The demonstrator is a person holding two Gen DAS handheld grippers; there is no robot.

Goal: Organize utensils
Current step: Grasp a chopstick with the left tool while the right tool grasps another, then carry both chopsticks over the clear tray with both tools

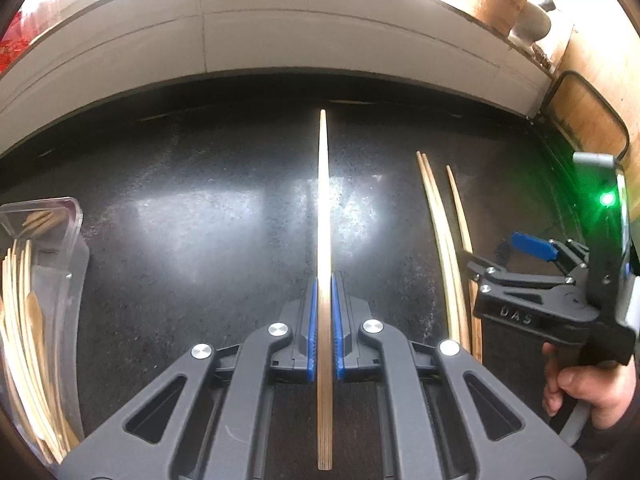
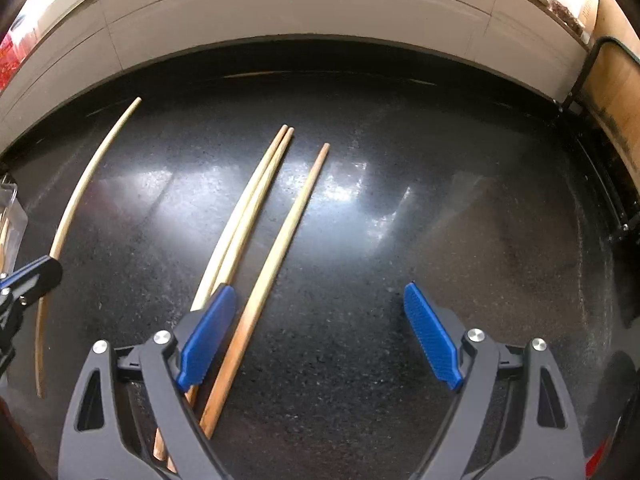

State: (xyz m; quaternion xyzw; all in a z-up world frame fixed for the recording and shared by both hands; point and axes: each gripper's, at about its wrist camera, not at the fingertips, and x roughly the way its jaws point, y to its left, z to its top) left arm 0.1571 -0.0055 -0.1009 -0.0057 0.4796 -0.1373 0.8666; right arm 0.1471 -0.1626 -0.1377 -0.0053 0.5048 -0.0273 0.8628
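My left gripper (image 1: 325, 280) is shut on a wooden chopstick (image 1: 324, 208) that points straight ahead above the black counter. The same chopstick (image 2: 86, 184) shows at the left of the right wrist view, held by the left gripper (image 2: 36, 276). Three more chopsticks lie on the counter: a touching pair (image 2: 248, 208) and a single one (image 2: 280, 244); they also show in the left wrist view (image 1: 444, 240). My right gripper (image 2: 320, 312) is open and empty, its left finger over the pair's thick ends. It also shows at the right of the left wrist view (image 1: 512, 252).
A clear plastic container (image 1: 60, 224) holding several wooden utensils (image 1: 28, 312) stands at the left. A white tiled wall (image 1: 280, 32) runs along the back of the counter. A black wire rack (image 2: 600, 128) and wooden board stand at the right.
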